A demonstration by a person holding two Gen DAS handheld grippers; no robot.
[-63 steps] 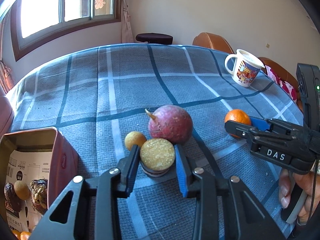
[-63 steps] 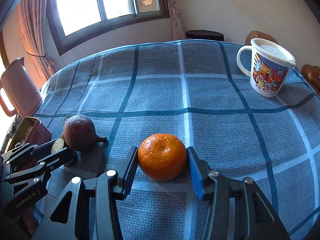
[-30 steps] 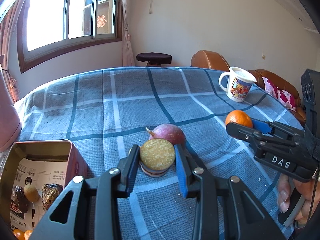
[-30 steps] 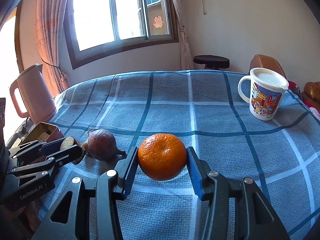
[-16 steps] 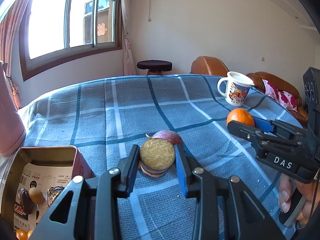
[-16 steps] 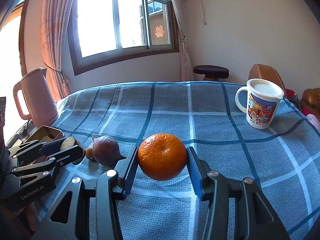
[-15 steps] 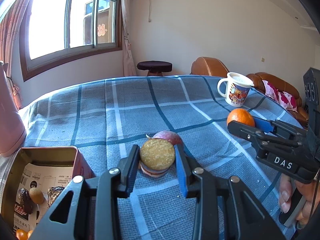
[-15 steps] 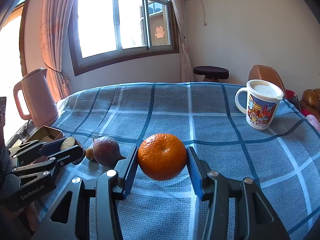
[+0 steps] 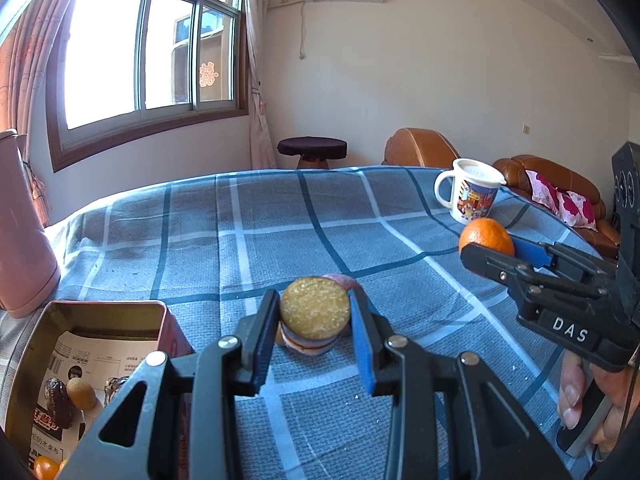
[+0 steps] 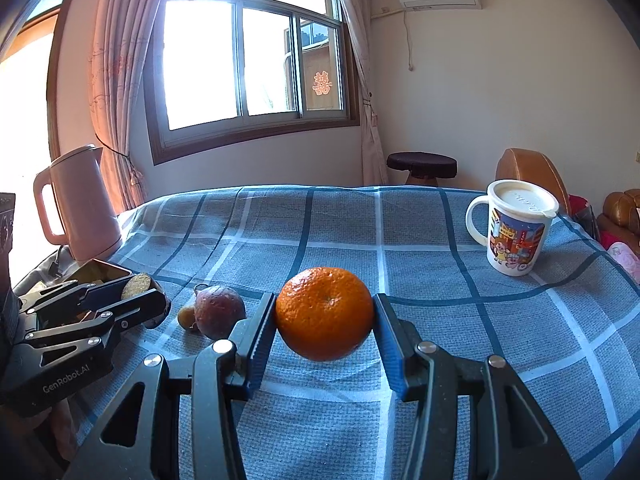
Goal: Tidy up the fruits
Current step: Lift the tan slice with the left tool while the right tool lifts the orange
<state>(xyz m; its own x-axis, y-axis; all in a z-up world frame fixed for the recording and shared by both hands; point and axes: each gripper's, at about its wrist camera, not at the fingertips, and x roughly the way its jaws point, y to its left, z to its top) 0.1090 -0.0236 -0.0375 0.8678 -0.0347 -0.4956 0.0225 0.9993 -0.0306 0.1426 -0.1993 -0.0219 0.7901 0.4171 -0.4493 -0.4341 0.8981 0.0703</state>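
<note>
Above the checked blue cloth of the counter (image 10: 440, 240), the right gripper (image 10: 325, 344) holds an orange (image 10: 325, 314) clamped between its two fingers (image 10: 262, 334), the fruit lifted clear of the cloth with a soft shadow beneath it. To that gripper's left, the left gripper (image 9: 314, 334) grips a cut fruit (image 9: 314, 314) by its sides, the grainy yellow cut face turned toward the camera and a purple-rimmed base showing below; its fingers (image 9: 362, 336) press on both flanks. Whether this piece touches the cloth cannot be told from the left wrist view.

Just behind the cut fruit lies a round purple passion fruit (image 10: 219, 312) with a short stem, resting on the cloth, and a small tan fruit (image 10: 186, 317) sits touching its left side. At the near left edge of the counter stands an open metal tin (image 9: 100, 312) lined with printed paper, holding a dark wrinkled piece, a small tan fruit and, at its near end, small orange ones. A pink kettle (image 10: 76, 204) stands beyond the tin at the counter's left edge. Far to the right, near the counter's rim, a white lidded mug (image 10: 516, 232) with a cartoon print stands upright, well apart from the fruits. A person's hand (image 9: 588, 404) grips the right gripper's handle at the lower right of the left wrist view.
</note>
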